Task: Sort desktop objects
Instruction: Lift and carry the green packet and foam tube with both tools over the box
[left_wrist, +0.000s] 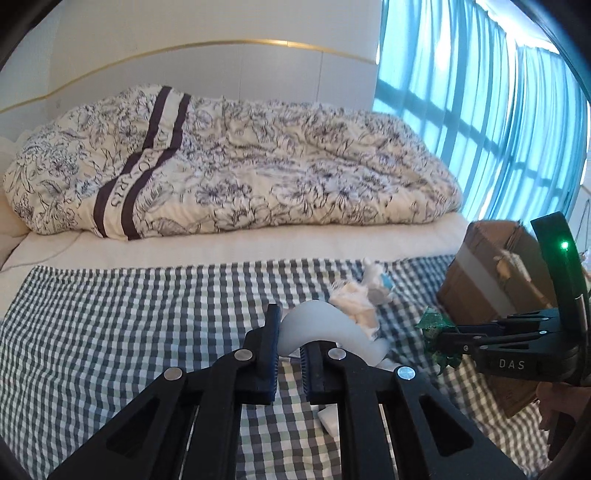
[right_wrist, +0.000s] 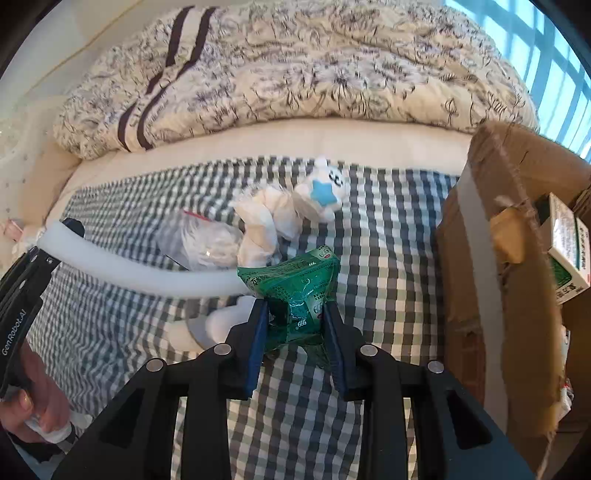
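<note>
Two items are in my grip and at least three more lie loose on the gingham cloth (right_wrist: 388, 236), so by my reckoning the sorting is well short of half done; the cardboard box (right_wrist: 517, 229) at my right, the largest thing on the cloth, already holds one green-and-white carton (right_wrist: 565, 251), and I take that as the only piece visibly put away. Next in size, the white foam tube (right_wrist: 147, 273) runs in a long curve across the cloth; my left gripper (left_wrist: 289, 354) is clamped on one end of it, the tube pinched between the blue pads, its far end reaching toward the green packet. Beyond the tube sits the white plush toy (right_wrist: 288, 206) with a blue star on its face, untouched, touching a clear plastic bag (right_wrist: 199, 240) of pale contents that lies beside it; another small white soft thing (right_wrist: 221, 321) pokes out under the tube, too hidden to name. Smallest, the crumpled green foil packet (right_wrist: 295, 291) is squeezed between the fingers of my right gripper (right_wrist: 295, 332), held above the cloth near the box's open side; a short carry to the right looks like all it needs.
</note>
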